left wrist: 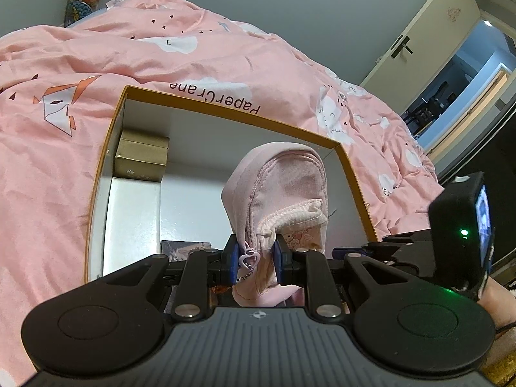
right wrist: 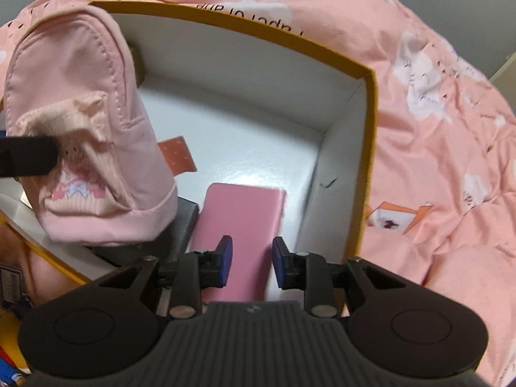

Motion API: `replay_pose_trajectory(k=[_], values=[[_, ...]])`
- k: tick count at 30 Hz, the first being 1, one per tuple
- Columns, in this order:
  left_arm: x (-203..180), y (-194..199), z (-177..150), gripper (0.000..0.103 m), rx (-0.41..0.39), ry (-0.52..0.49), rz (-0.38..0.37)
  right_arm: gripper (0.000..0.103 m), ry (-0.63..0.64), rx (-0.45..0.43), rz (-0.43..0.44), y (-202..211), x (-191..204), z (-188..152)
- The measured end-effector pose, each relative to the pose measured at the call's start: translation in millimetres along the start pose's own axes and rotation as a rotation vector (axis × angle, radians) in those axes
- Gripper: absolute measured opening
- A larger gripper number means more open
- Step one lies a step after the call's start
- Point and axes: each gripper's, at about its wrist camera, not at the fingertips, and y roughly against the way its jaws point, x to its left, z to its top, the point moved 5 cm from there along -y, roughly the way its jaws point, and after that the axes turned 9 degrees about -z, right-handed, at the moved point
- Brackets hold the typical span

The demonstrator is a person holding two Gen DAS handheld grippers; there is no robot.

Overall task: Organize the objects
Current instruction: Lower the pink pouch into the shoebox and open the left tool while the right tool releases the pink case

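My left gripper (left wrist: pixel 255 259) is shut on a small pink backpack-shaped pouch (left wrist: pixel 280 190) and holds it over the open orange-rimmed box (left wrist: pixel 225 114). The pouch also shows in the right wrist view (right wrist: pixel 80 122) at the left, with a left fingertip (right wrist: pixel 29 156) against it. My right gripper (right wrist: pixel 252 261) is open and empty, just above a pink flat case (right wrist: pixel 242 222) lying in the box (right wrist: pixel 371 148). A gold small box (left wrist: pixel 142 154) and a white box (left wrist: pixel 132 222) lie along the box's left wall.
The box rests on a pink bedspread (left wrist: pixel 193 58). An orange card (right wrist: pixel 177 154) and a dark grey flat item (right wrist: pixel 180 229) lie on the box floor. A dark card (left wrist: pixel 183 250) sits near my left gripper. An open door (left wrist: pixel 429 32) is at the right.
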Motion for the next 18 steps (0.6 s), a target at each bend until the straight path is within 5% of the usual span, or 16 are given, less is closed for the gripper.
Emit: replay_pose_trajectory(k=[4,12,18], values=[[-3.9,-3.7,0.8,0.024,0.006,-0.006,-0.001,0.027,-0.029,-0.046,0.014,13.6,-7.7,-5.8],[-26.1,-19.9,9.1,0.024,0.029,-0.020,-0.047,0.045,-0.242,-0.360,-0.083,70.5,-53.1,-9.1],[-47.1,-54.8,6.0,0.024,0.104,-0.018,-0.102,0.061,-0.407,-0.395,-0.132,62.9,-79.7,-27.9]])
